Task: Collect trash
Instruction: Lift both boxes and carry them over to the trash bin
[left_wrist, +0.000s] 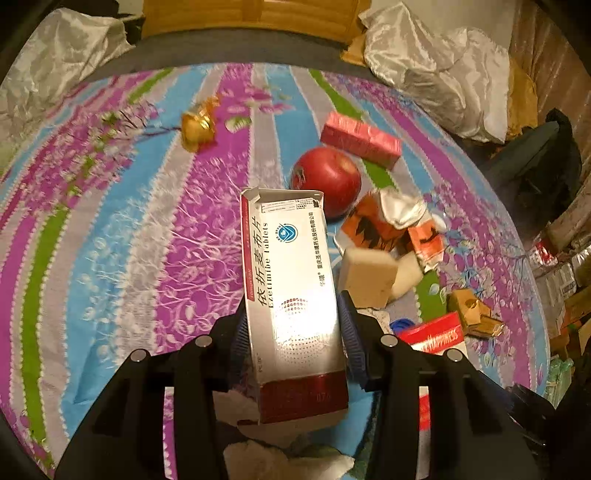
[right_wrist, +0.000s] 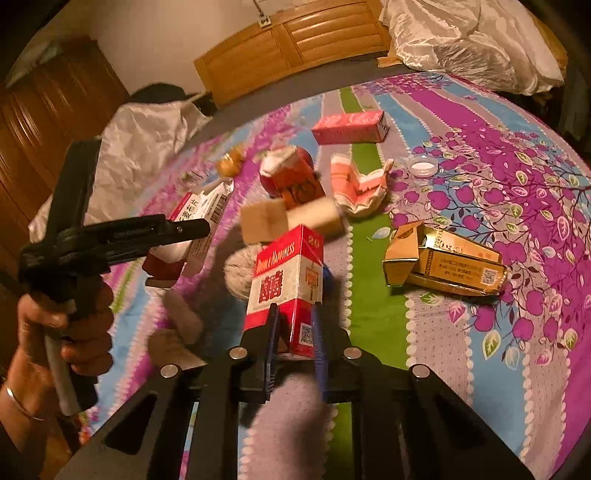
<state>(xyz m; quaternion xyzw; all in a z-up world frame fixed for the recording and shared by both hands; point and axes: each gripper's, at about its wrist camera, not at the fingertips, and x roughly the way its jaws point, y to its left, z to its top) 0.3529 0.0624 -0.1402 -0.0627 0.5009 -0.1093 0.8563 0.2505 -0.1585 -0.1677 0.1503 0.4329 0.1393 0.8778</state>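
My left gripper (left_wrist: 293, 317) is shut on a white and red tablet box (left_wrist: 291, 280) and holds it above the striped bed sheet (left_wrist: 110, 221); the box also shows in the right wrist view (right_wrist: 199, 218). My right gripper (right_wrist: 295, 314) is shut on a red and white cigarette pack (right_wrist: 286, 277), which also shows in the left wrist view (left_wrist: 432, 336). Trash lies ahead: a pink box (left_wrist: 360, 138), an orange wrapper (left_wrist: 391, 225), a gold cigarette carton (right_wrist: 443, 262), a torn pink carton (right_wrist: 358, 184).
A red apple (left_wrist: 327, 177) and a beige foam block (left_wrist: 367, 275) lie among the trash. A gold foil wrapper (left_wrist: 197, 125) lies farther left. A small clear lid (right_wrist: 423, 165) sits on the sheet. White bedding (left_wrist: 436, 66) and a wooden headboard (right_wrist: 295, 40) are behind.
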